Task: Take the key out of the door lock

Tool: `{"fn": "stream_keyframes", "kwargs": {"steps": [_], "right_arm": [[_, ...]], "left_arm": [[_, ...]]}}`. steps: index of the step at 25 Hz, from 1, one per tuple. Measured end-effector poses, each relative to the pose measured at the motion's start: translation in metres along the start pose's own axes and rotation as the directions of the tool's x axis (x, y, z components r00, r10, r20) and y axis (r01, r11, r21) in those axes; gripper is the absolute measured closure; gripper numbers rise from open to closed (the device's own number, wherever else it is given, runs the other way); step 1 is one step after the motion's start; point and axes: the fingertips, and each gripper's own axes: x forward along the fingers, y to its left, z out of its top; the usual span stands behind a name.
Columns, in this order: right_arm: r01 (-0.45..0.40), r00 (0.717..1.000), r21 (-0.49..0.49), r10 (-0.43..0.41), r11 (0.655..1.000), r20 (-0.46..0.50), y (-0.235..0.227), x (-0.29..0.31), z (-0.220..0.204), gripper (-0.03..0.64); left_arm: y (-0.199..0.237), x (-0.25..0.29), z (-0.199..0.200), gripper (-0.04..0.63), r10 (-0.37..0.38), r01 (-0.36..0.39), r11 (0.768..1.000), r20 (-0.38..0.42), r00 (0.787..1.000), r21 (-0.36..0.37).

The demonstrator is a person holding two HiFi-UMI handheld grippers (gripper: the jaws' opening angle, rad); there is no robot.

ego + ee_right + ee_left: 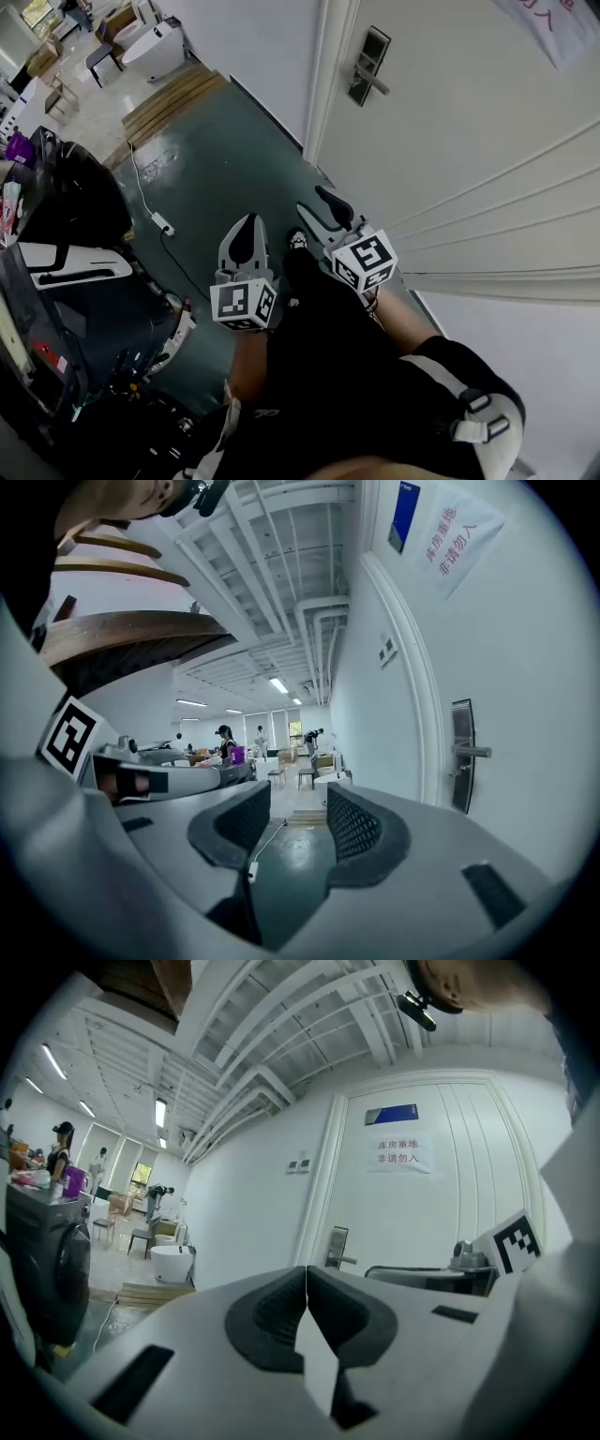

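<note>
**Head view entry: both tools low, lock plate well ahead on the door**

Item 1. Lock plate [367, 67]: dark and upright, with its long axis running up the door [487, 122]. It sits close to the door's edge by the frame, and a lever handle [376, 81] crosses it. The key is too small to make out in any view; it is presumably at this plate.

Item 2. Right tool [314, 204]: jaws wide apart with nothing between them, only floor [216, 159] showing through the gap. Nearer the door than its partner, but well apart from the plate.

Item 3. Left tool [246, 225]: jaws pressed together, holding nothing. Just beside the right tool, on the side away from the door.

Relation governing the next move: the plate lies ahead of and above both tools. The right tool looks the likelier one to reach it, being nearer and already open.

View differences: the head view alone shows both tools and the plate together. The right gripper view places the plate [463, 756] off to the right of its jaws [298, 803], so it is not lined up. The left gripper view shows the plate [336, 1249] small and far, just above its closed jaws [307, 1274], with a paper sign [398, 1153] high on the door.
</note>
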Motion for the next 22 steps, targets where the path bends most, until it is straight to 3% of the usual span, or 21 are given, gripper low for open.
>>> {"fn": "stream_keyframes", "kwargs": {"steps": [7,15,22], "right_arm": [[0.051,0.998,-0.01,-0.051,0.999,0.026,-0.068,0.063,0.02,0.428],[0.115,0.993,0.024,-0.116,0.993,0.008,-0.172,0.115,0.035,0.423],[0.133,0.991,0.168,-0.128,0.977,-0.041,-0.23,0.137,0.006,0.425]], "left_arm": [[0.015,0.097,0.02,0.571,-0.089,0.089,0.995,0.001,0.996,0.054],[0.016,0.222,0.023,0.571,-0.154,0.156,0.987,-0.046,0.987,0.036],[0.01,0.292,-0.002,0.571,-0.206,0.212,0.977,-0.142,0.968,0.023]]}}
